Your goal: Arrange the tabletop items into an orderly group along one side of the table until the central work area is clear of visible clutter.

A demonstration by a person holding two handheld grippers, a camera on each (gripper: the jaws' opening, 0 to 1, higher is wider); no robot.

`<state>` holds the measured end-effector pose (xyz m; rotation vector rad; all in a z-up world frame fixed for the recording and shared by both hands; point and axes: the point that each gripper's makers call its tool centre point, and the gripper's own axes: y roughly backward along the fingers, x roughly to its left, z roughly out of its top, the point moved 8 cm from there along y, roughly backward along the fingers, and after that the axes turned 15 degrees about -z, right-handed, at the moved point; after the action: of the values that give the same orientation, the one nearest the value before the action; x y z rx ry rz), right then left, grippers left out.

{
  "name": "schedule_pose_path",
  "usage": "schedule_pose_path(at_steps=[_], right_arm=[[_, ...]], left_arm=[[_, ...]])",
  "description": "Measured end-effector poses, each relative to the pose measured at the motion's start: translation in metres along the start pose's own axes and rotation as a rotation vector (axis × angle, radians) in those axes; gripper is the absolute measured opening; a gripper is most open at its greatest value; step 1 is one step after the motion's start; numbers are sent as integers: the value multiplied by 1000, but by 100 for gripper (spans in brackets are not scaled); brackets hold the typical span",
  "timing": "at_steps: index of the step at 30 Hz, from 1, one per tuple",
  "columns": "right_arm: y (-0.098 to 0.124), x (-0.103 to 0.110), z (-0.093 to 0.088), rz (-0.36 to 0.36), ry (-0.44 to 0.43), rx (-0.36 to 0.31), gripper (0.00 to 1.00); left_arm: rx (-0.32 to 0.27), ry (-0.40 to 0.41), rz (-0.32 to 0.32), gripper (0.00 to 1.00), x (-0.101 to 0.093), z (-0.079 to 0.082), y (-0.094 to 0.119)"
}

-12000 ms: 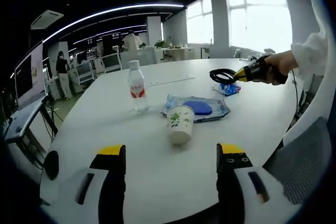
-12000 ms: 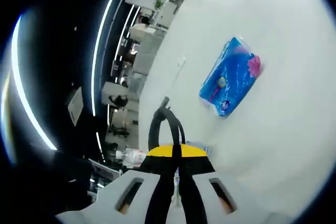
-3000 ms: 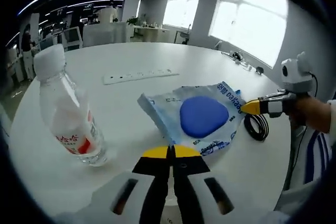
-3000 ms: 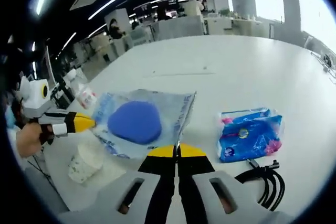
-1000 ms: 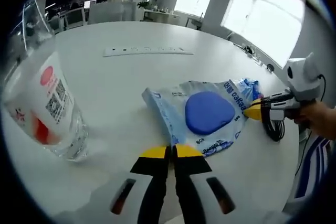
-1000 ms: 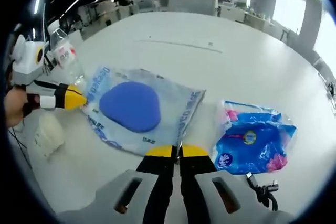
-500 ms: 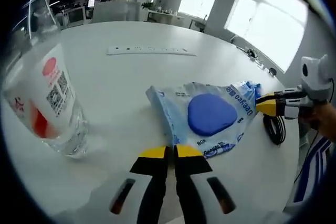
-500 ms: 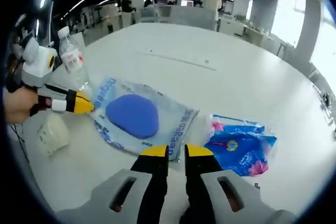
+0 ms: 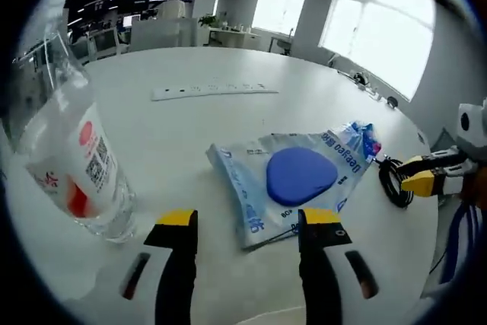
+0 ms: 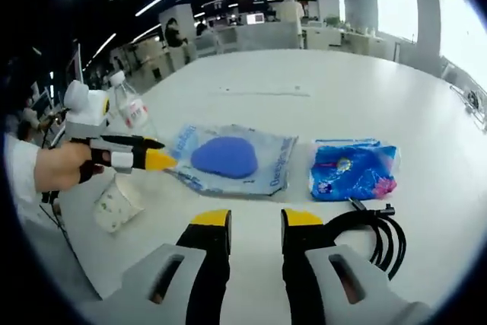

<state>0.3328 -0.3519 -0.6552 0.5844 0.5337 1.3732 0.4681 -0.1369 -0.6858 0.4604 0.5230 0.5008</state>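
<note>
A pale wipes pack (image 9: 293, 176) with a blue lid lies flat on the white table (image 9: 190, 123), just beyond my open left gripper (image 9: 248, 222). A water bottle (image 9: 72, 165) stands close on the left. My right gripper (image 9: 420, 183) reaches in from the right beside a black cable coil (image 9: 392, 180) and a blue tissue pack (image 9: 364, 136). In the right gripper view my right gripper (image 10: 256, 220) is open and empty, short of the wipes pack (image 10: 232, 159). The tissue pack (image 10: 351, 169), cable (image 10: 373, 234), a paper cup (image 10: 116, 203), the bottle (image 10: 129, 112) and my left gripper (image 10: 156, 152) surround it.
A white power strip (image 9: 209, 90) lies farther back on the table. The table's near edge (image 10: 91, 279) curves close under both grippers. Office desks and chairs (image 10: 251, 36) stand far behind, with bright windows (image 9: 373, 28) to one side.
Both grippers were shut on opposite edges of the wipes pack; now both are open and drawn back, and the pack lies free on the table beside the tissue pack.
</note>
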Motion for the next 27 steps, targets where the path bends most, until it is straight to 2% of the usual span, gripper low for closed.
schedule_pose_path(at_steps=[3,6,14,20,27], right_arm=[[7,1,0,1,0,-3,31],[12,0,4,-7,0,-16,38],[31,1,11,-24,5,-45,47],[50,-1,6,-48,-9,-47,54],[76,-11,-6,-82,-31,-40,53]], left_arm=[[-20,-35,-13,65,-6,5,9],[-58,-19,-23,70,-12,9,21],[-93,-19,-21,74,-21,6,58],[-119,-8,-4,75,-23,-2,92],[-126,7,31,77,-23,-21,129]])
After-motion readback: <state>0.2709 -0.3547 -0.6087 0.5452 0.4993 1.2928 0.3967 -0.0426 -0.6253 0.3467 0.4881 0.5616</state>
